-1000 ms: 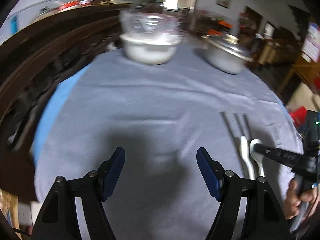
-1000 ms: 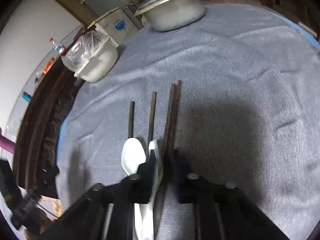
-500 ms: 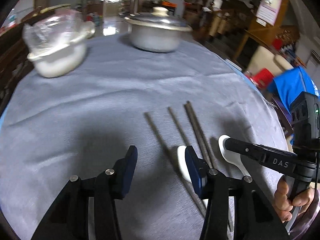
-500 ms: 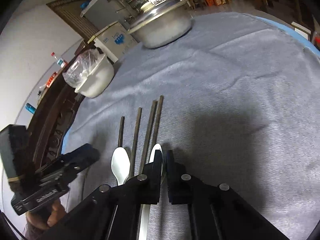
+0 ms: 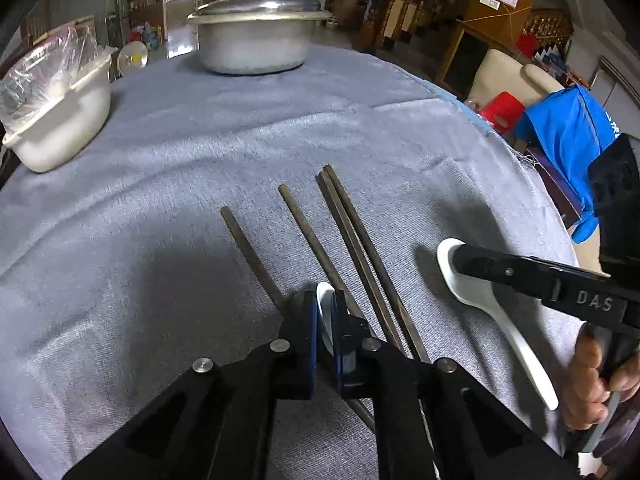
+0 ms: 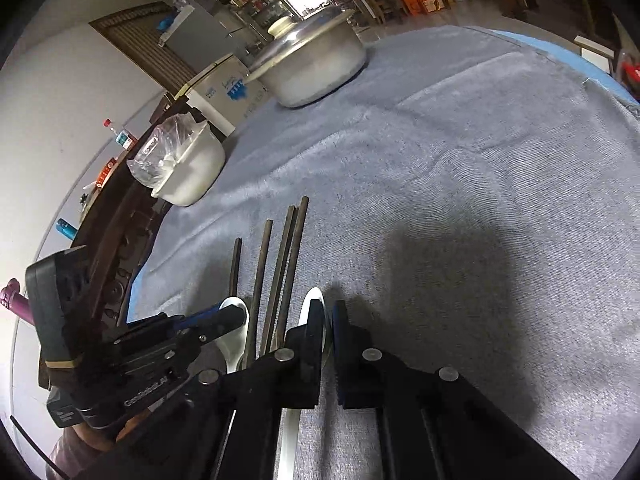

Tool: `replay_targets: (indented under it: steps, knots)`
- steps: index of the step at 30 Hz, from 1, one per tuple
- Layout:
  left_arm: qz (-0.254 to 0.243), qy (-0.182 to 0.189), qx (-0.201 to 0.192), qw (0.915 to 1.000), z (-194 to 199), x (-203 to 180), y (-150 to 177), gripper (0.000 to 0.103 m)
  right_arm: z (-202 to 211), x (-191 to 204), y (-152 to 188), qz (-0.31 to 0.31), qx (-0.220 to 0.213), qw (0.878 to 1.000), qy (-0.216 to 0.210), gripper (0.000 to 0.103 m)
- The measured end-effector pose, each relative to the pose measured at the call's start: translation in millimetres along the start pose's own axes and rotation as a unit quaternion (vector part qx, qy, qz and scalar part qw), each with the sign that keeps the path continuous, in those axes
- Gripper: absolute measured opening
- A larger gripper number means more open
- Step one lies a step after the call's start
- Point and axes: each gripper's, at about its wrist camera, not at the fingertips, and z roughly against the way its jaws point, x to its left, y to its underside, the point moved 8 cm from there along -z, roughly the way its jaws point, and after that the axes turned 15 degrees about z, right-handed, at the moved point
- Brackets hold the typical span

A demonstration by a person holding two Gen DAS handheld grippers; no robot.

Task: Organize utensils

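Observation:
Several dark chopsticks point(image 5: 352, 232) lie side by side on the grey tablecloth point(image 5: 200, 152); they also show in the right wrist view point(image 6: 288, 264). My left gripper point(image 5: 325, 312) is shut on a white spoon point(image 5: 325, 300) lying among the chopsticks. My right gripper point(image 6: 325, 320) is shut on a second white spoon point(image 6: 310, 308), which lies right of the chopsticks point(image 5: 496, 320). In the right wrist view the left gripper's spoon point(image 6: 236, 336) shows at lower left.
A lidded metal pot point(image 5: 256, 36) stands at the far side of the table. A white bowl covered in plastic wrap point(image 5: 52, 112) stands at the far left. The table's right edge point(image 5: 500, 136) drops to chairs and a blue bag.
My left gripper swung right to the chopsticks and shut on a white spoon. My right gripper carried its spoon to the right of the chopsticks.

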Motion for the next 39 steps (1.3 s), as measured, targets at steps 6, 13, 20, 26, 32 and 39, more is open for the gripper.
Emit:
replay_targets:
  steps: [6, 13, 20, 26, 32, 39]
  knots:
    - [-0.011, -0.001, -0.031, 0.9995, 18, -3, -3, 0.005, 16, -1, 1, 0.005, -0.011, 1.000, 0.013, 0.005]
    - [0.013, 0.003, -0.077, 0.9970, 52, 2, -20, 0.004, 54, 6, -1, 0.011, -0.050, 0.998, 0.020, 0.005]
    - [0.018, -0.017, -0.096, 0.9950, 73, 2, -22, 0.004, 88, 5, 7, -0.002, -0.067, 0.998, 0.020, 0.005]
    - [0.039, -0.043, -0.113, 0.9920, 91, 15, -25, 0.004, 119, 5, 12, -0.004, -0.085, 0.996, 0.023, 0.005]
    - [0.085, -0.067, -0.131, 0.9854, 113, 43, -24, 0.004, 148, 6, 16, -0.009, -0.103, 0.994, 0.024, 0.005]
    - [0.139, -0.091, -0.143, 0.9756, 138, 79, -12, 0.004, 176, 19, 19, -0.007, -0.125, 0.992, 0.019, 0.005]
